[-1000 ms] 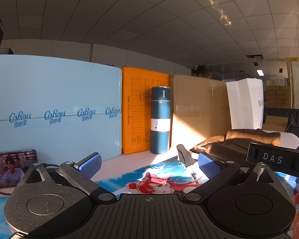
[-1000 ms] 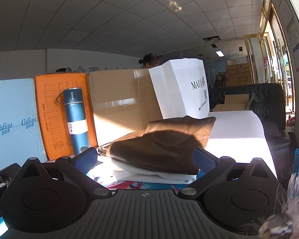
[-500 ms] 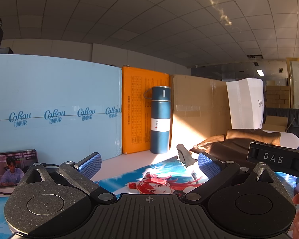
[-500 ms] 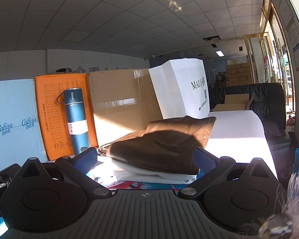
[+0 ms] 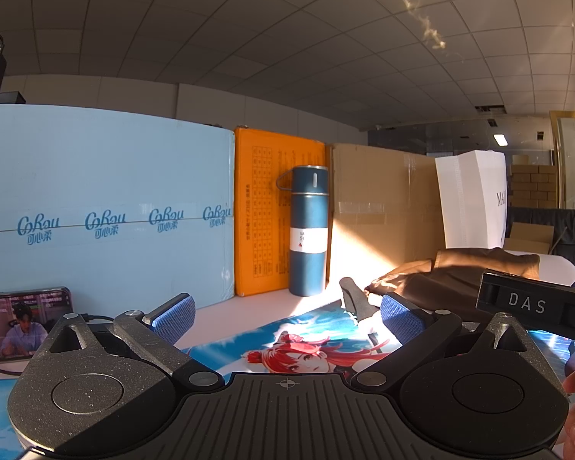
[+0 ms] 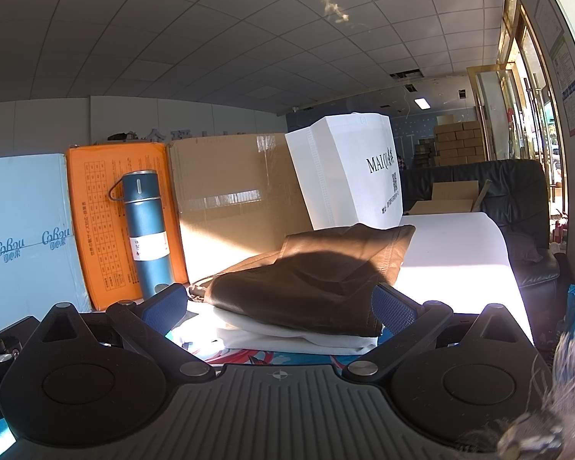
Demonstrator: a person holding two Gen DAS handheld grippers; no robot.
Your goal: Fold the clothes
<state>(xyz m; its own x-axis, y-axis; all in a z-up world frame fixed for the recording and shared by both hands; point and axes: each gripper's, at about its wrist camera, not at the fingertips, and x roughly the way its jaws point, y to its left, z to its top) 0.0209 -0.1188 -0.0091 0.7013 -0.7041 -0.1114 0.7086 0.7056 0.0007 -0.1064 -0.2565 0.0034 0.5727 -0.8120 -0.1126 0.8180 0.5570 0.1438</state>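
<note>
A folded brown garment (image 6: 310,280) lies on top of a folded white garment (image 6: 287,339), stacked on the table straight ahead in the right wrist view. My right gripper (image 6: 280,306) is open, its blue pads wide apart just in front of the stack, holding nothing. In the left wrist view the same brown garment (image 5: 452,272) sits to the right. My left gripper (image 5: 287,316) is open and empty above a blue mat printed with a red-haired cartoon figure (image 5: 306,352). The right gripper's body (image 5: 533,303) shows at the right edge.
A blue flask (image 5: 308,230) stands at the back against an orange box (image 5: 264,211). Beside it are a light blue box (image 5: 103,207), a brown carton (image 5: 383,207) and a white bag (image 6: 349,176). A phone (image 5: 23,324) leans at left. A black sofa (image 6: 517,207) stands beyond the table.
Both grippers hold still. A person's head seen above the brown carton one second ago has gone out of sight.
</note>
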